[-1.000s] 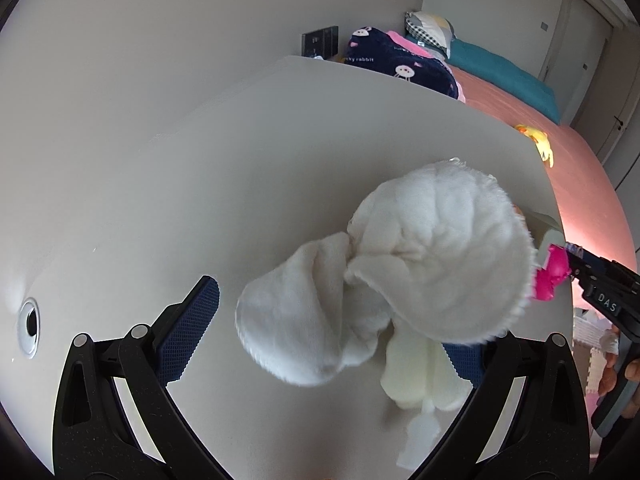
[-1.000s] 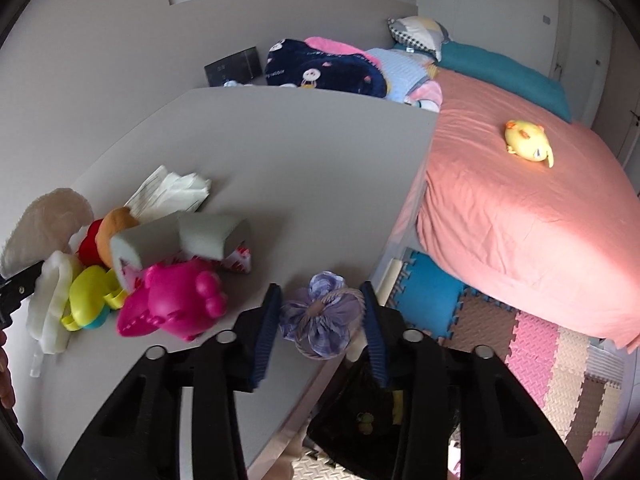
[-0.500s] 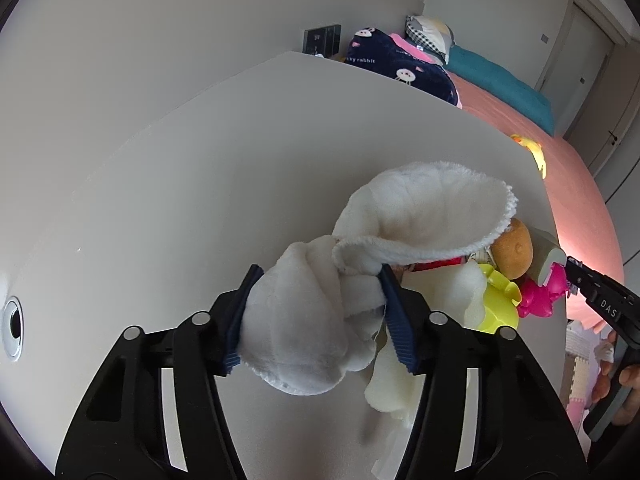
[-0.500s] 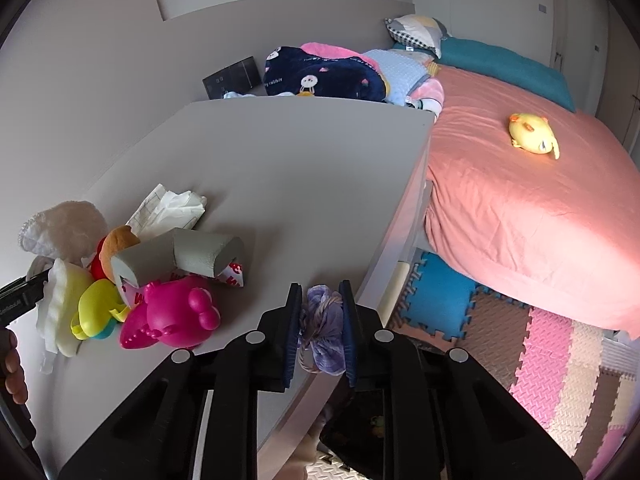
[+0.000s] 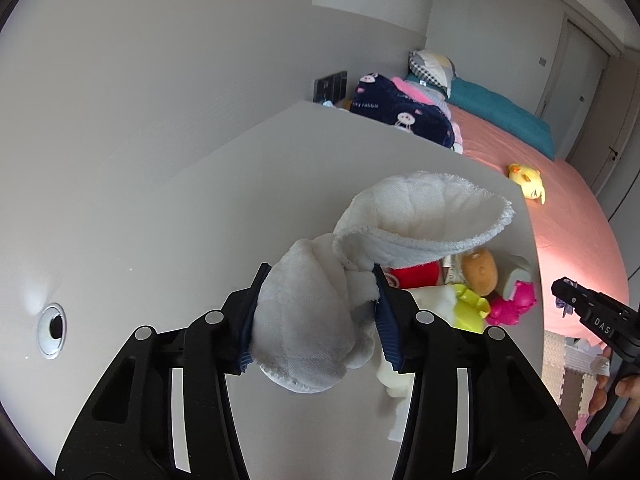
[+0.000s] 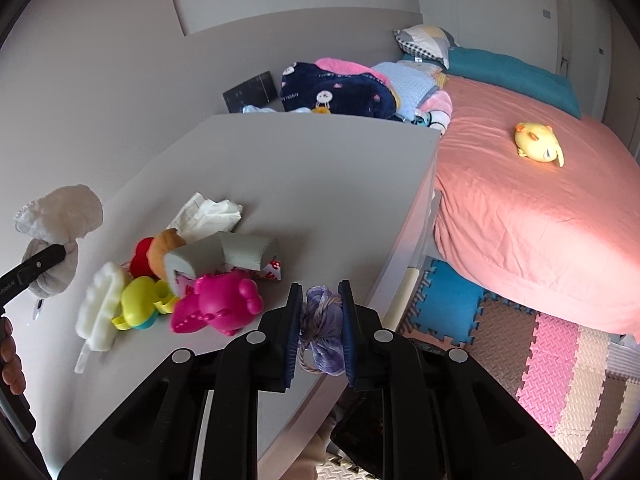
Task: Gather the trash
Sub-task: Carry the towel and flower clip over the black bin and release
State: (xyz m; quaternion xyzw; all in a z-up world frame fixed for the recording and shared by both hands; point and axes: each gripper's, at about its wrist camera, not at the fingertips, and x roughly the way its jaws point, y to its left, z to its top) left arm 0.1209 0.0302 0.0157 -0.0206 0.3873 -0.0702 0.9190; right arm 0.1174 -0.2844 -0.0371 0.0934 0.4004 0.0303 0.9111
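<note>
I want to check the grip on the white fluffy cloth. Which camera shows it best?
The left wrist view: the white fluffy cloth fills the centre, bunched between the closing pads of the left gripper, one flap sticking up. The right wrist view shows it small at the left edge, side-on, the grip mostly hidden.

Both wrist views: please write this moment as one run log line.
left tool: closing on white fluffy cloth | right tool: shut on purple scrunchie | toys remain on desk
</note>
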